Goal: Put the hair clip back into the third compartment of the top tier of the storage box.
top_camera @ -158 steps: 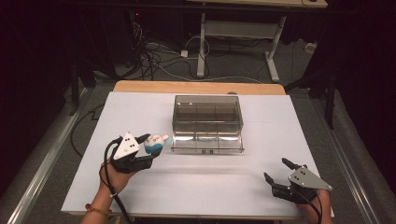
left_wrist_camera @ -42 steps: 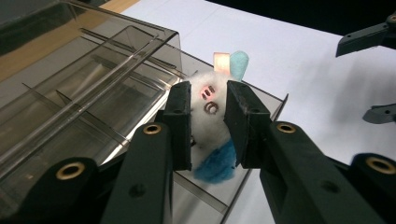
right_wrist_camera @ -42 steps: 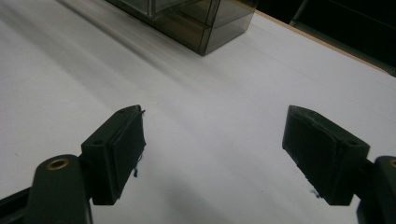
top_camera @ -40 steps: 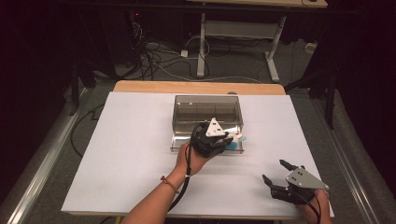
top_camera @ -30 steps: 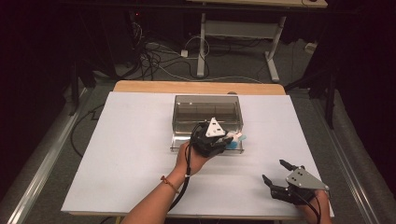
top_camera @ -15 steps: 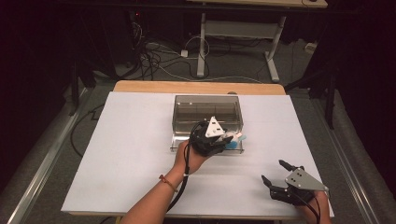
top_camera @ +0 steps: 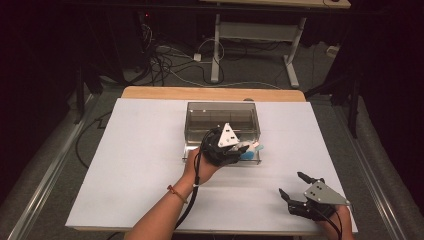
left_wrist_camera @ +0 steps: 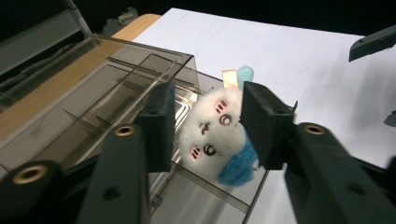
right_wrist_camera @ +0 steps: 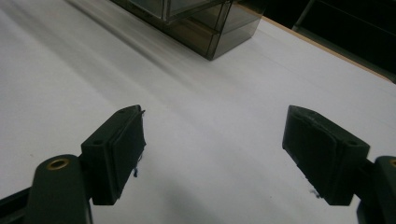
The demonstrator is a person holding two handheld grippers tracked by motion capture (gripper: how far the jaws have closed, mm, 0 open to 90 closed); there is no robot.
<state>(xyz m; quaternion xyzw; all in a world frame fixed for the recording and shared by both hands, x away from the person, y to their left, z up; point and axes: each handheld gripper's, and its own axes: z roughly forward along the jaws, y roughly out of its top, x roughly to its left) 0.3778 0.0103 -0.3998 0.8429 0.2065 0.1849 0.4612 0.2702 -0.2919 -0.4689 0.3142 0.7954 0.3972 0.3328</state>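
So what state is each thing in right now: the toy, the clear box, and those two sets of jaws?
Plush toy: between the jaws, over the box's open front part.
Clear box: front drawer pulled out.
Left gripper: jaws just opening, a gap shows beside the toy.
Right gripper: jaws open, holding nothing.

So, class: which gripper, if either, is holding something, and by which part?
Neither grips anything. The left gripper has just been opening; the plush toy sits loose between its jaws over the clear box. The right gripper is open, empty.

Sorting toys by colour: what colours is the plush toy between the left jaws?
The plush toy is white with blue parts and pink cheeks; the left gripper view shows it best.
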